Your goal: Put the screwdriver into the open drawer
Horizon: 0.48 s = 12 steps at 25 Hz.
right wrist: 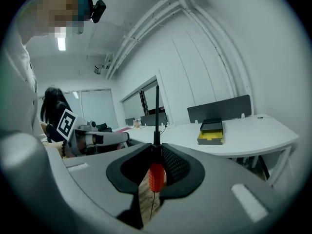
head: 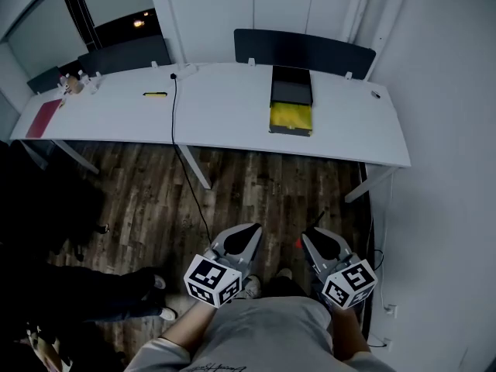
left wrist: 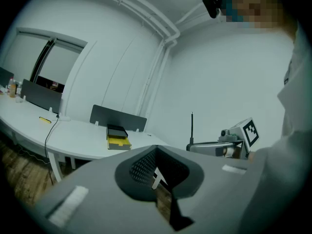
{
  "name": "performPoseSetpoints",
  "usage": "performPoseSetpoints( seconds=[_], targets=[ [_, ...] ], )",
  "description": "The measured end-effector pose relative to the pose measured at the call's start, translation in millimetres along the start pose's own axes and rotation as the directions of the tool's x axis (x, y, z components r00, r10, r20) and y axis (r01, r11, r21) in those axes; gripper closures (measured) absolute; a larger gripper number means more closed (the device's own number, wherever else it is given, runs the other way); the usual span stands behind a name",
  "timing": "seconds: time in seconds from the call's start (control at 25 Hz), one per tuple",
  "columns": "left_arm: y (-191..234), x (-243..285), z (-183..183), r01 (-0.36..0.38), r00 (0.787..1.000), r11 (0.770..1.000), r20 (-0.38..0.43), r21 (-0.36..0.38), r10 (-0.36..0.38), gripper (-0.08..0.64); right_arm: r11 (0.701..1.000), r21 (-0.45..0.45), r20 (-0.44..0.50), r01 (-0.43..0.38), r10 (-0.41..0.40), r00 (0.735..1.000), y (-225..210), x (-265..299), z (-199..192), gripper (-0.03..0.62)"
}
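The right gripper [right wrist: 156, 149] is clamped on a red-handled screwdriver [right wrist: 156, 175] with a thin dark steel shaft. Its jaws pinch the tool near the top of the handle, where the shaft begins, so the shaft stands up past the tips and the handle hangs behind them. The left gripper [left wrist: 156, 149] has its jaws closed together on nothing. Both are held low and close to the person's body, side by side above the dark wooden floor [head: 256, 184]. Well apart, across that floor, the open yellow-lined drawer [head: 291, 119] juts from a small black box-shaped cabinet [head: 291, 86] on the long white desk [head: 232, 107]. The tool looks light and rigid. Its shaft is likely slick, so the thicker handle is the sounder place to hold, though a grip so near one end may let it pivot during the carry.
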State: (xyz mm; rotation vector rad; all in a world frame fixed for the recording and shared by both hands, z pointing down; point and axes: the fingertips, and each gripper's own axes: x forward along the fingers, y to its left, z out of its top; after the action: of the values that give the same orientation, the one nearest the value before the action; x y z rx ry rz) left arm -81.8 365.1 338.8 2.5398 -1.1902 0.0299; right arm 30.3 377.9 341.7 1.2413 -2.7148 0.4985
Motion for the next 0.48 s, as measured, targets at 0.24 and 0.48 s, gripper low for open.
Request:
performPoseSetpoints(
  seconds=[0.24,0.48],
  targets=[
    [9.7,9.5,1.1,0.015,1.0,1.0,-0.007,0.001,-0.015,0.558,1.0,-0.012,-0.008,-0.001,0.001,1.0,-2.7,12.7,4.9,0.511],
    [24.0,27.4,8.9,0.026,1.0,1.0,0.001,0.01,-0.026,0.558,1.0,-0.003,0.005,0.008,-0.008,1.0,-22.1,30.4,9.4,0.511]
  ],
)
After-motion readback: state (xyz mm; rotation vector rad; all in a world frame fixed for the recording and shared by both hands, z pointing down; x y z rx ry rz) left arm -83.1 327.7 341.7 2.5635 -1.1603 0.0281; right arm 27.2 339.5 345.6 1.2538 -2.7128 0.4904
